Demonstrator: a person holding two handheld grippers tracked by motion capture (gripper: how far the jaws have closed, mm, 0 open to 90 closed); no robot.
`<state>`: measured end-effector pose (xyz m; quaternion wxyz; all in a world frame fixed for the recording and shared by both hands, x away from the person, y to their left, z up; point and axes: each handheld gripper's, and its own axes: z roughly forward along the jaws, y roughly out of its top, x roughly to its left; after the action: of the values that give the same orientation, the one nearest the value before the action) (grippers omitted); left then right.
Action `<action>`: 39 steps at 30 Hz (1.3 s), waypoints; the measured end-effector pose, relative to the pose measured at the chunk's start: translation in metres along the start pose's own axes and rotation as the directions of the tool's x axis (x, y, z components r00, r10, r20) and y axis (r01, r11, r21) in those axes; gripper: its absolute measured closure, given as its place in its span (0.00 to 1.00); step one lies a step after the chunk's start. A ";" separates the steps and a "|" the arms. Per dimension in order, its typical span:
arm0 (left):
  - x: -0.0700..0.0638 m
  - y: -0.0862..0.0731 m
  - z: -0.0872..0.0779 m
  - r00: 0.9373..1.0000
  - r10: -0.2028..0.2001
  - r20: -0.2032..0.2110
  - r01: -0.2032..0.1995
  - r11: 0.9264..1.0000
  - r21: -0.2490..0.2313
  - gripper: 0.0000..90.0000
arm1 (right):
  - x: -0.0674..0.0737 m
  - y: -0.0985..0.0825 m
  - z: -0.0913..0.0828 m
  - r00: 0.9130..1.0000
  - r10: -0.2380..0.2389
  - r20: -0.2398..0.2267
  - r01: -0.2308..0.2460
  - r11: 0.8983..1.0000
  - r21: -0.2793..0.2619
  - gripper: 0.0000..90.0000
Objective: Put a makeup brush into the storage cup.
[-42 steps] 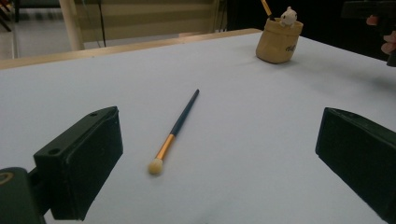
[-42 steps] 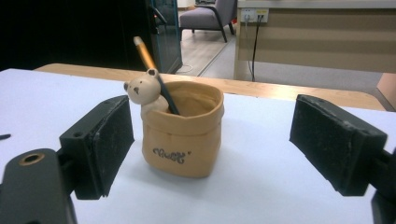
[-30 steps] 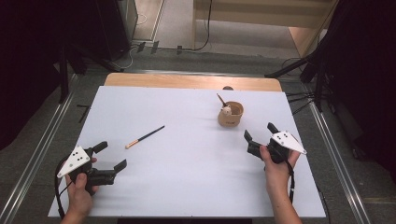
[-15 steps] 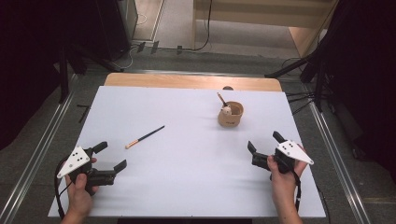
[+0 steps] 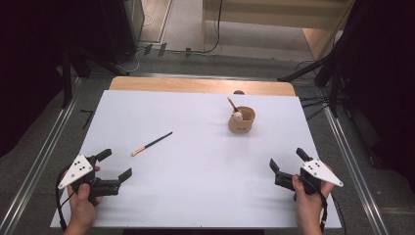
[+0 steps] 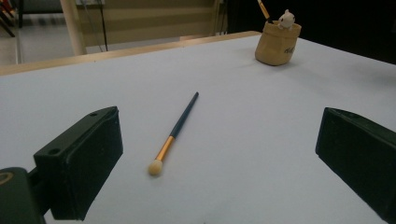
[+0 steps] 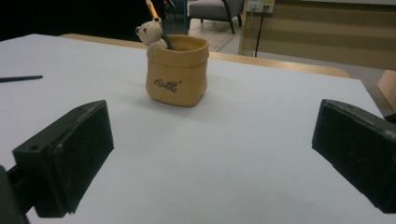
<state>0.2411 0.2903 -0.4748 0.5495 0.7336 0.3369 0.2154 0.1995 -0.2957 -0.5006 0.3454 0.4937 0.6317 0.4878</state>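
A slim brush (image 5: pixel 151 143) with a dark handle, gold ferrule and pale tip lies on the white table (image 5: pixel 195 196), left of centre. A tan pot (image 5: pixel 242 120) with a small bear figure stands at the back right, and a second brush (image 5: pixel 231 104) leans inside it. My left gripper (image 5: pixel 116 163) rests open near the front left corner, and the lying brush (image 6: pixel 173 133) is ahead of its jaws, apart from them. My right gripper (image 5: pixel 287 158) is open at the front right. Its jaws have just been opening, with nothing between them. The pot (image 7: pixel 177 70) stands well beyond them.
A wooden strip (image 5: pixel 195 85) runs along the table's far edge. Metal rails (image 5: pixel 44 147) lie on the floor along both sides. Dark stand legs (image 5: pixel 323 73) stand at the back right and others at the back left.
My right gripper has drawn back from the pot toward the table's front right corner. The left gripper, the brush and the pot have stayed in place.
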 end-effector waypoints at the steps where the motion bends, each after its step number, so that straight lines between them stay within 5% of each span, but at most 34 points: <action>1: 0.000 0.000 0.000 1.000 0.000 -0.002 0.000 1.000 -0.001 0.02 | -0.001 -0.001 -0.002 1.000 -0.005 -0.002 0.005 1.000 0.003 0.00; 10: -0.001 -0.003 -0.006 1.000 -0.002 -0.007 0.002 1.000 0.001 0.02 | -0.008 -0.007 -0.021 0.998 0.004 -0.065 -0.005 1.000 -0.017 0.00; 15: 0.000 -0.005 -0.010 1.000 -0.005 -0.013 0.005 1.000 0.000 0.02 | -0.014 -0.013 -0.031 0.997 0.038 -0.062 -0.040 0.999 -0.031 0.04; 23: 0.000 -0.009 -0.019 1.000 0.001 -0.022 -0.001 1.000 0.008 0.02 | -0.018 -0.015 -0.043 0.997 0.042 -0.060 -0.042 0.999 -0.002 0.00; 39: 0.002 -0.011 -0.024 0.999 -0.002 -0.033 0.003 1.000 0.014 0.02 | -0.022 -0.013 -0.050 0.997 0.052 -0.060 -0.053 0.998 -0.028 0.00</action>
<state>0.2230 0.3097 -0.4783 0.5388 0.7334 0.3485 0.2245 0.1561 -0.3308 -0.5004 0.3207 0.4902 0.6213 0.5204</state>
